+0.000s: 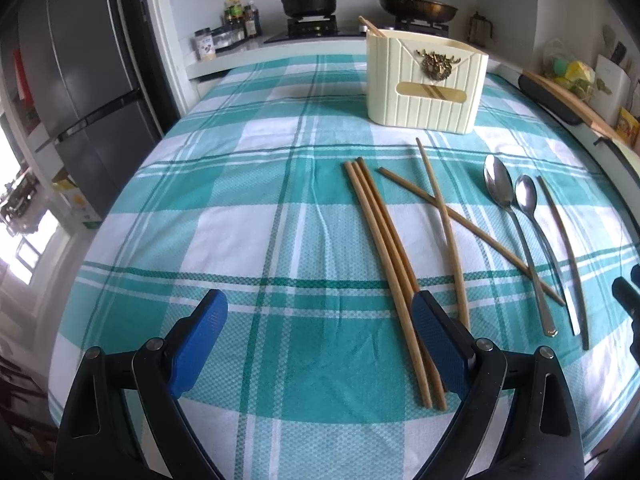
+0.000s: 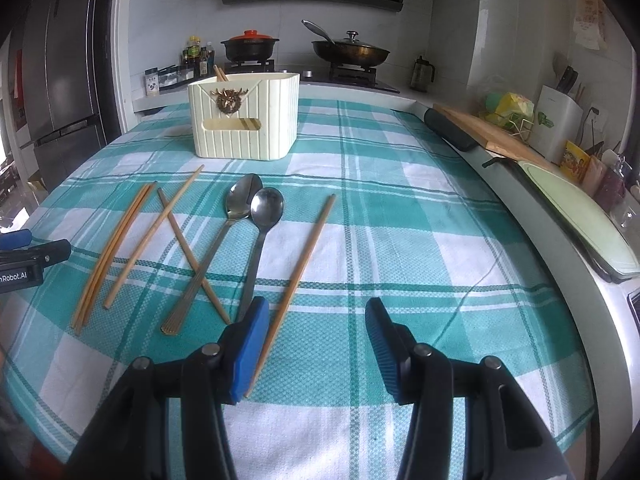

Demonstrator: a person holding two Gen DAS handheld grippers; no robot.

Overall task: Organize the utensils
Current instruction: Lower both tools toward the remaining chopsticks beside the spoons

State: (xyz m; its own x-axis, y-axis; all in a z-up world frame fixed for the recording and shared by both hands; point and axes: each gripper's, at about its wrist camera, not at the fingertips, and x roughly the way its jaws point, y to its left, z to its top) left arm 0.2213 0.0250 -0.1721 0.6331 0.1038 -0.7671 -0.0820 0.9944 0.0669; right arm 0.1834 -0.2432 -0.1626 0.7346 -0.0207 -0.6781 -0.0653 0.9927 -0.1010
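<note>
- The left gripper [image 1: 320,344] hangs above the cloth with its blue pads spread wide, and nothing is between them.
- Just at its right pad lies a bundle of three chopsticks [image 1: 384,256], side by side and pointing away from the tool.
- The right gripper [image 2: 316,344] is also spread, and its pads press on nothing.
- A single chopstick [image 2: 300,268] lies on the cloth just inside its left pad, running forward from the tool.
- To the left of this gripper are two spoons [image 2: 248,216] with bowls touching, and further left two crossed chopsticks [image 2: 176,236].
- Ahead of both tools stands the cream utensil holder [image 2: 244,120] on the checked tablecloth [image 2: 400,220], with some chopsticks already standing in it.
- Behind it is a stove with a black pot [image 2: 250,46] and a pan [image 2: 352,52].
</note>
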